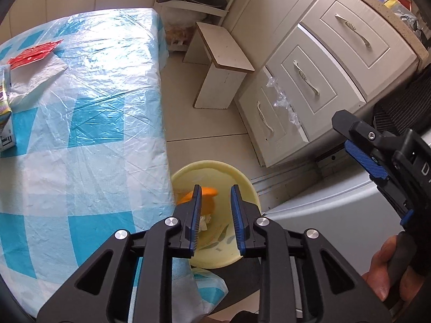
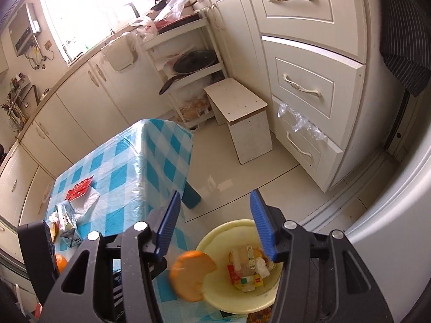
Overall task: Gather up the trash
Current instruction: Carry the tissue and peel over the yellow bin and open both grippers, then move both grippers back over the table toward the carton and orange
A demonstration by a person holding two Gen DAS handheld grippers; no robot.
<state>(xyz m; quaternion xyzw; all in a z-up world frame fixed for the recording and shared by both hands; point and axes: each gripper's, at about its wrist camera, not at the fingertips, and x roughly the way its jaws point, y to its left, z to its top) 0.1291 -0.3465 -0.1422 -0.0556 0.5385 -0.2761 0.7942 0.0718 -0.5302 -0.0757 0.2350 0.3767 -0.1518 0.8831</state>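
Left gripper [image 1: 215, 207] hangs over the bowl [image 1: 243, 185], fingers [image 1: 194, 210] narrowly parted, nothing pressed between the pads. Peel [image 1: 208, 191] seen just past the left pad; contact cannot be told.

Right gripper [image 2: 214, 231] is above the bowl [image 2: 212, 237], fingers [image 2: 168, 226] wide apart, nothing held. From the right wrist view an orange peel [image 2: 191, 277], blurred, sits at the bowl's left rim, half over it; whether it rests on the rim cannot be told.

Bowl is pale yellow, just off the table's [image 1: 89, 123] near corner, below the level of the tabletop. Inside: small packets [image 2: 252, 280], crumpled tissue [image 2: 262, 266], a small bottle [image 2: 242, 261].

Table wears a blue-and-white checked cloth under clear plastic. Toward its far-left edge: red wrapper [image 2: 79, 191] on a white napkin [image 2: 86, 200], carton [image 2: 67, 223] beside them, near the left edge. 1 whole orange [image 2: 60, 263] shows near the table's left edge, behind the left gripper's body.

Stool [image 2: 242, 113] stands on the floor by the drawers [image 2: 304, 86]. A hand [image 1: 388, 269] grips the right gripper's handle.
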